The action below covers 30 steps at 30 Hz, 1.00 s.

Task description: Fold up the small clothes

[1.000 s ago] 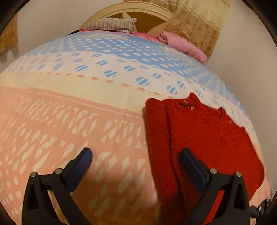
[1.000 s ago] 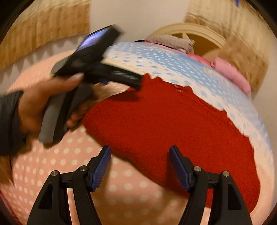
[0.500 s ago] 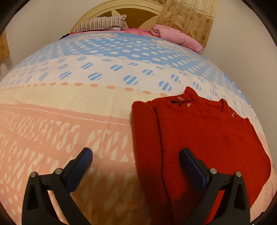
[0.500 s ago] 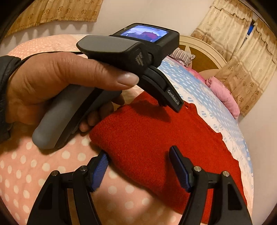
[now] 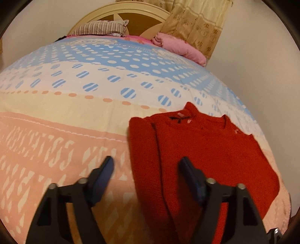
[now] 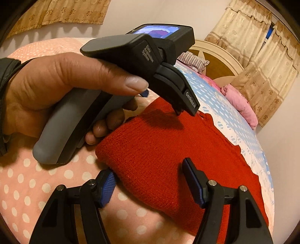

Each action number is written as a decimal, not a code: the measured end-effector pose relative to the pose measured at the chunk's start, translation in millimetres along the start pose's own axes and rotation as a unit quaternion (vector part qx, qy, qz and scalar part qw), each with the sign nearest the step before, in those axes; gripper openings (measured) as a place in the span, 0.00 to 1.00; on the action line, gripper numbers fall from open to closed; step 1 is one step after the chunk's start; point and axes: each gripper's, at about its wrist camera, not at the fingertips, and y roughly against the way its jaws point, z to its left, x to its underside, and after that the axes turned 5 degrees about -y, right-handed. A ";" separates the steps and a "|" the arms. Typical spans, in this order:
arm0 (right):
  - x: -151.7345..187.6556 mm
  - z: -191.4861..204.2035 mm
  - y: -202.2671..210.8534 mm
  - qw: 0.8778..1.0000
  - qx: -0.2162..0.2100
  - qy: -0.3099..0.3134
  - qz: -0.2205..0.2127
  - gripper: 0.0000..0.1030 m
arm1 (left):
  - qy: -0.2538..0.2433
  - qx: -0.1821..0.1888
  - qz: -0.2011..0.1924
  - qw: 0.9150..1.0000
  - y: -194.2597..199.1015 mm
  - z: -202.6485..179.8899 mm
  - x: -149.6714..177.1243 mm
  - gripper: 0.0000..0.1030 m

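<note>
A red knit sweater (image 5: 206, 150) lies flat on the bed, its left side folded in and its collar pointing away. My left gripper (image 5: 148, 169) hangs low over that folded left edge. Its jaws are closing with the edge between them, and the pads do not press it. In the right wrist view the sweater (image 6: 168, 150) fills the middle. My right gripper (image 6: 150, 180) straddles the sweater's near corner. Its jaws are also closing a little, and the pads stand clear of the cloth. A hand (image 6: 56, 84) holds the left gripper's grey handle (image 6: 61, 131) just above the sweater.
The bedspread (image 5: 75, 112) has peach, cream and blue dotted bands. A striped pillow (image 5: 101, 28) and a pink blanket (image 5: 180, 47) lie by the round headboard (image 5: 131, 13). Curtains (image 6: 262, 47) and a wall stand to the right, near the bed's edge.
The left gripper's jaws have drawn much closer together. The right gripper has moved in over the sweater's near corner, and the hand with the left gripper now looms larger in its view.
</note>
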 end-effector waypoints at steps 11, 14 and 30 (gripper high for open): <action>3.8 11.2 6.2 1.000 -0.001 0.023 -0.006 0.44 | -0.007 0.039 0.011 0.999 -4.2 -6.3 0.5 0.24; 4.2 10.1 9.2 1.000 -0.004 0.018 -0.007 0.29 | 0.000 0.052 0.005 0.999 0.0 -6.9 0.2 0.17; 11.8 -77.9 52.8 0.984 -0.082 -0.151 -0.043 0.09 | 0.037 0.123 -0.023 0.991 29.4 -39.3 -27.0 0.15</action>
